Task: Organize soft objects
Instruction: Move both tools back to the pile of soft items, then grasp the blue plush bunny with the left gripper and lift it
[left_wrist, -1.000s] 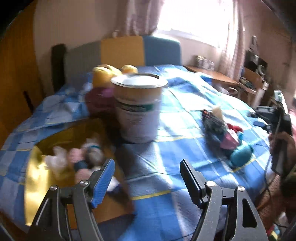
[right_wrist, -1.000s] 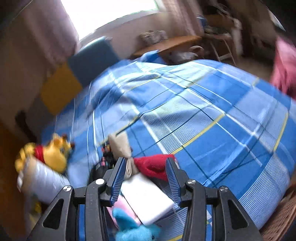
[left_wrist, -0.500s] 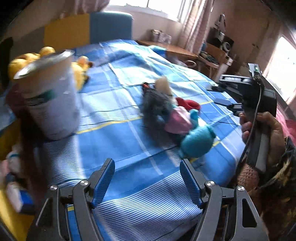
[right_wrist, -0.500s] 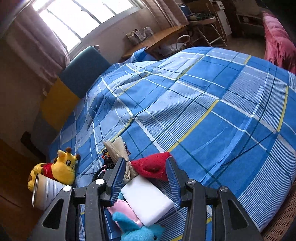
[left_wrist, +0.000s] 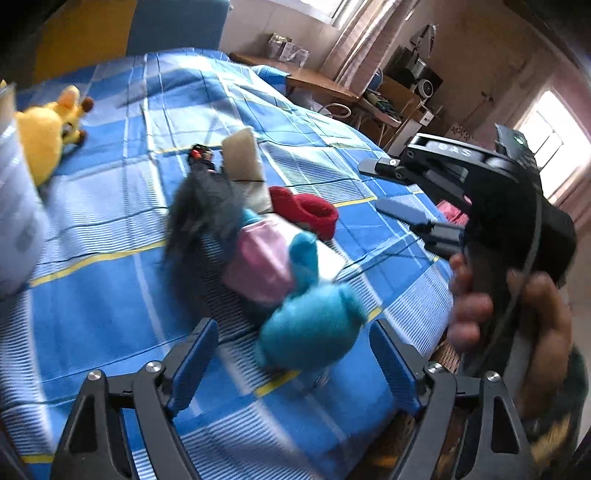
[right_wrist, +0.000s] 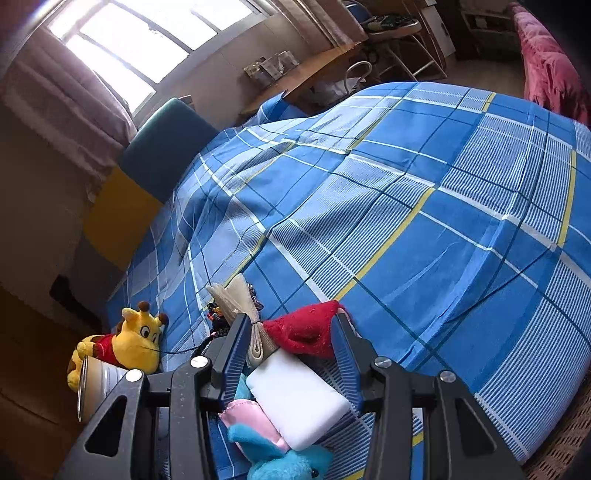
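- Swinging your left gripper (left_wrist: 291, 363) away from the white can (left_wrist: 14, 206), which has slid from frame centre to the left edge within a second; the yellow tray seen beside it earlier is gone from the left wrist view.
- Target now ahead of you: the heap of soft objects on the blue plaid bedspread (right_wrist: 424, 221), namely a teal plush (left_wrist: 314, 325), pink pouch (left_wrist: 260, 266), grey furry toy (left_wrist: 201, 214), red cloth (left_wrist: 306, 212), beige drawstring bag (left_wrist: 242, 158) and white block (right_wrist: 295, 397).
- Meaning for the task, as a judgement: you are turning to fetch the next item.
- Left gripper: jaws spread wide, empty, the teal plush between them but not touched.
- Right gripper (right_wrist: 291, 354): unmoved over half a second, jaws parted and empty, hovering above the white block and red cloth.
- Apart: yellow giraffe plush (right_wrist: 129, 347), beside the can.
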